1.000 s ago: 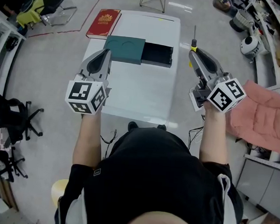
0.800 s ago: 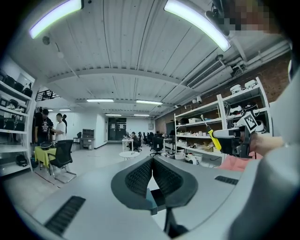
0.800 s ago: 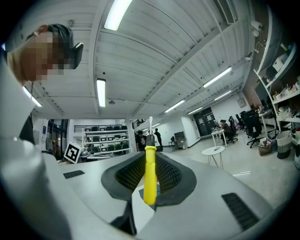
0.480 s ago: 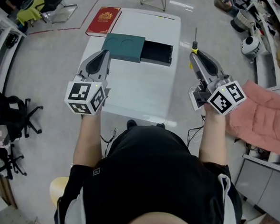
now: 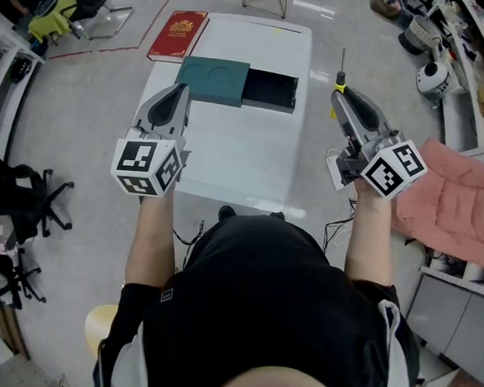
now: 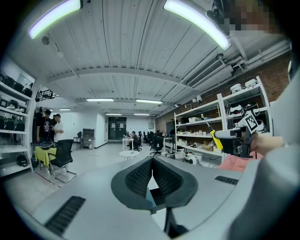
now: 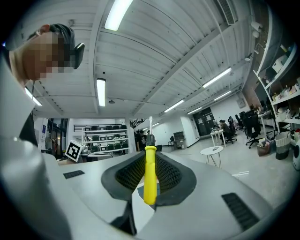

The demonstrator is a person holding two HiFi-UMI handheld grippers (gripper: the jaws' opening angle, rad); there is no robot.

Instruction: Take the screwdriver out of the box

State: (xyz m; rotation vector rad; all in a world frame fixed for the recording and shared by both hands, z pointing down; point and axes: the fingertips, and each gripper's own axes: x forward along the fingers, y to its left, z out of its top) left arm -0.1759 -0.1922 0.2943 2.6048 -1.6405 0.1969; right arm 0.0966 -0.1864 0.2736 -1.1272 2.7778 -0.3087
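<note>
**Yellow handle amid grey, white and teal**

The screwdriver (image 7: 149,176) has a bright yellow handle, a black collar and a silvery shaft. The left gripper (image 5: 181,90) and right gripper (image 5: 341,93) are pale grey. Their fingers (image 7: 127,177) are charcoal with a fine mesh pattern, and the cube (image 5: 149,167) on each bears black-and-white square markers. The box (image 5: 213,81) has a dark teal lid and a black inside, on a white tabletop (image 5: 245,156). A red book (image 5: 178,37) carries a gold emblem. The cloth (image 5: 455,199) is salmon pink, the person's top (image 5: 267,314) black, the floor (image 5: 91,103) grey with a thin red line.
</note>
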